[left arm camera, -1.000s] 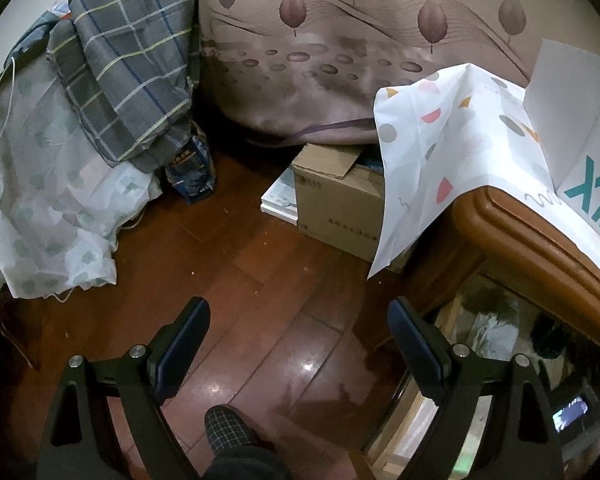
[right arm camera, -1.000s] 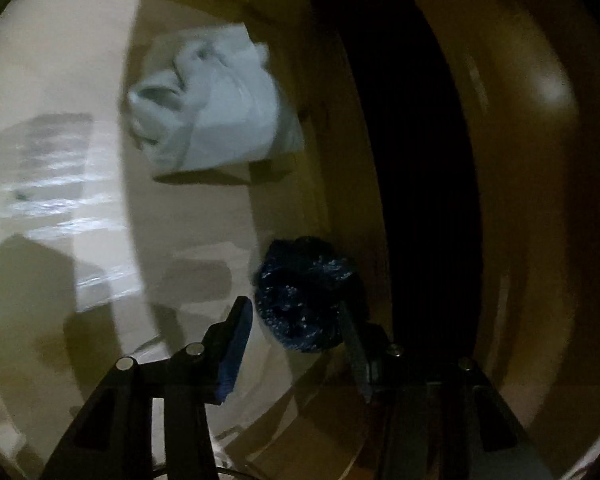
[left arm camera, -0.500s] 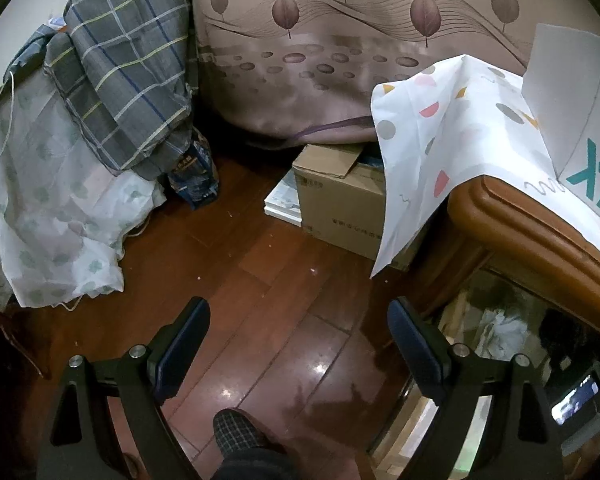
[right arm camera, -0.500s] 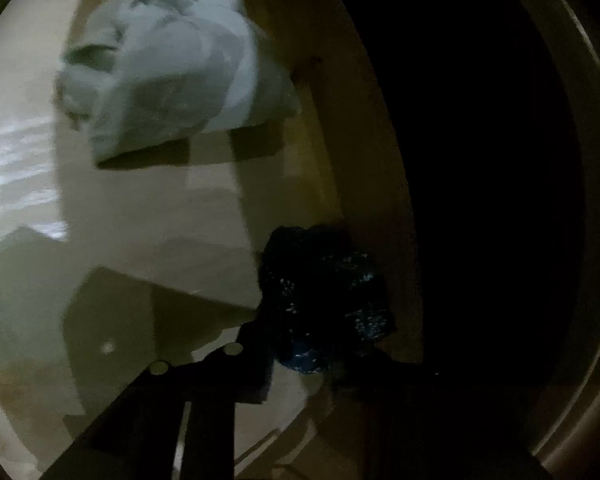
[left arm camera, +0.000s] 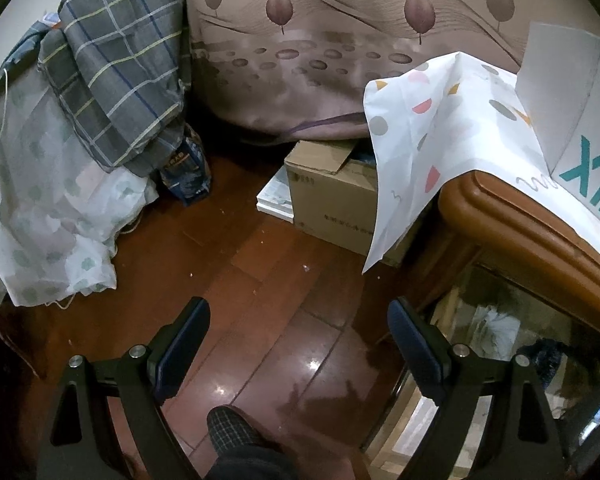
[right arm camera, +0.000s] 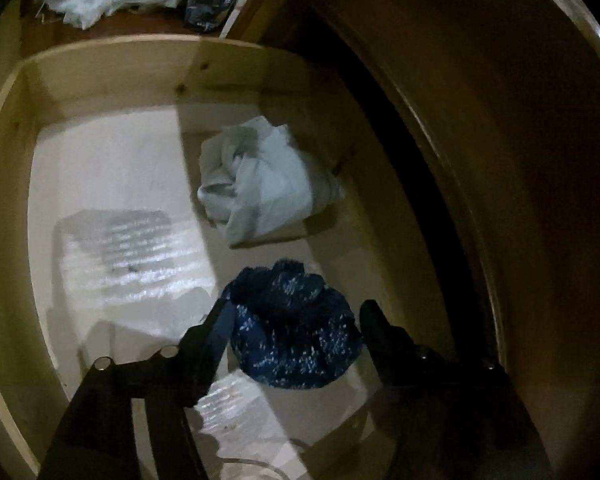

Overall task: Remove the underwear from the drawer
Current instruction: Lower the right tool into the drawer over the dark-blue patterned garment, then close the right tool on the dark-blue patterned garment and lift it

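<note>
While the drawer (right arm camera: 100,80) stands pulled out beneath the curved wooden edge of the cabinet (right arm camera: 480,160), its pale floor is largely bare, and the two bundles of cloth in it lie along the right wall. The larger, a crumpled pale blue-grey garment (right arm camera: 260,184), sits toward the far right corner; the smaller, a dark blue speckled piece of underwear (right arm camera: 296,328), lies nearer the front edge, close to that same wall and apart from the pale one. The right gripper (right arm camera: 294,320) straddles the dark bundle, its jaws opening with the cloth between them; the left pad seems to brush the fabric, but no pinch is visible, so the piece appears unheld on the drawer floor. The step in hand is judged to be the grasp itself, not yet secured. The next move probably calls for lowering the fingers around the bundle's middle, closing firmly, then lifting clear of the front wall. The left gripper (left arm camera: 300,332) hangs idle over the wooden floorboards (left arm camera: 260,280), jaws spread wide and empty.
</note>
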The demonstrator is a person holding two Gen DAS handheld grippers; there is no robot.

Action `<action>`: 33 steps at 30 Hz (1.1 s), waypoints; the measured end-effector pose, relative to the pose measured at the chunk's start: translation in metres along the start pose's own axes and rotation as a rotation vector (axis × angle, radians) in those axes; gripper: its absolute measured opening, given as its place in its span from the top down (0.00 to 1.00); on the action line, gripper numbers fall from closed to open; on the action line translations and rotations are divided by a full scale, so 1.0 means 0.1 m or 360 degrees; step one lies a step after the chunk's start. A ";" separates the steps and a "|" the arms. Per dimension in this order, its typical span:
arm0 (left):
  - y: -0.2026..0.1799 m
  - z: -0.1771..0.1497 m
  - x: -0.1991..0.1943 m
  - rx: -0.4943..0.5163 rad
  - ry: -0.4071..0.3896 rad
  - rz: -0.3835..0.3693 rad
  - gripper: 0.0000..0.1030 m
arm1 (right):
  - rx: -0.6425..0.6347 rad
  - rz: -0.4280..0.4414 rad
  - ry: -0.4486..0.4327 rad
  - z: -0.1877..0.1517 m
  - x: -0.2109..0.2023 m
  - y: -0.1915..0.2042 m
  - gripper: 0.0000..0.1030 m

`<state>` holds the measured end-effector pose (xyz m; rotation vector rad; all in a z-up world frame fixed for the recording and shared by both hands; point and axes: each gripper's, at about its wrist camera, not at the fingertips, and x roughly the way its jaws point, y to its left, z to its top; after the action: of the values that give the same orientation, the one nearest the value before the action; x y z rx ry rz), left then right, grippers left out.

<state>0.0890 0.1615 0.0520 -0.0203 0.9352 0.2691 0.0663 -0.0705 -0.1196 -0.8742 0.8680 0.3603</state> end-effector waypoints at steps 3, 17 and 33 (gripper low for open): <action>-0.01 0.00 0.01 0.0017 0.0008 0.0003 0.14 | -0.0036 -0.0034 0.0029 0.03 0.15 0.02 0.31; -0.11 -0.02 0.05 0.0056 0.0027 -0.0008 0.14 | 0.0249 0.0134 0.0029 -0.19 0.22 -0.37 0.28; -0.11 -0.02 0.05 0.0051 0.0025 -0.0024 0.14 | 0.0532 0.0592 0.0124 -0.40 0.42 -0.51 0.28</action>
<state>0.0927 0.1514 0.0460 0.0001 0.9542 0.2403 0.1027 -0.1361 -0.1399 -0.4173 1.1289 0.4882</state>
